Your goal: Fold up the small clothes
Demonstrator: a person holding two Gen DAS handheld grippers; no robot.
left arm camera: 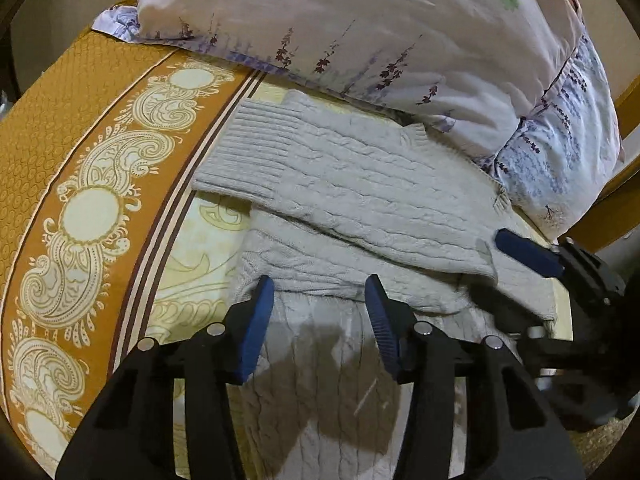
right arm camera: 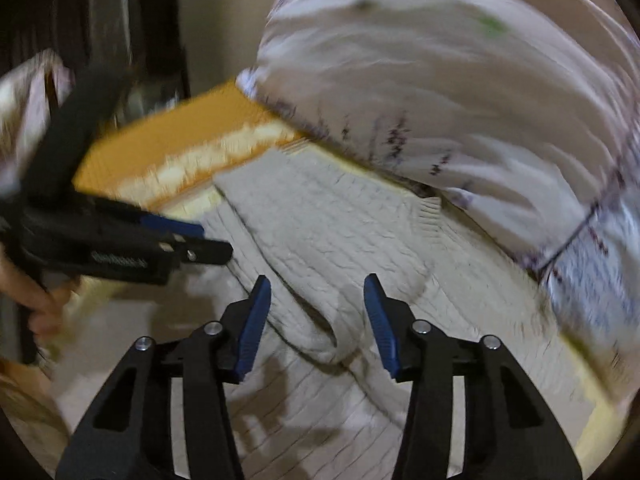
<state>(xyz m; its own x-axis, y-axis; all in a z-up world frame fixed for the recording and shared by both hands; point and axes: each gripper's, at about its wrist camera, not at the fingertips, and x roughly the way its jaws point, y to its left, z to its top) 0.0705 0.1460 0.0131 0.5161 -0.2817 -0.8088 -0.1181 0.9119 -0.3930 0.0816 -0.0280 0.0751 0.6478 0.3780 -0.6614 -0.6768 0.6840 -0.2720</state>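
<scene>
Two grippers over one garment. Left wrist view: a pale grey cable-knit sweater lies on a bedspread with an orange paisley border, its far edge tucked against a lavender-print pillow. One sleeve, ribbed cuff at the left, is already laid across the body. The left gripper hovers low over the near part of the knit, tongs spread wide, nothing between them. The right gripper comes in from the right at the sweater's edge; only one blue finger shows here, so its state cannot be read from this side. Right wrist view: heavily motion-blurred. The right gripper's own tongs are parted and empty above a raised fold in the knit. The left gripper shows at the left, side-on, with a bare hand behind it. The ribbed collar appears to sit near the pillow, though blur makes that uncertain. Handling judgement: thick, soft, limp knit, fairly heavy for its size, likely to sag and stretch if lifted by one point. Best taken at ribbed hem or shoulder seam, both corners together.
</scene>
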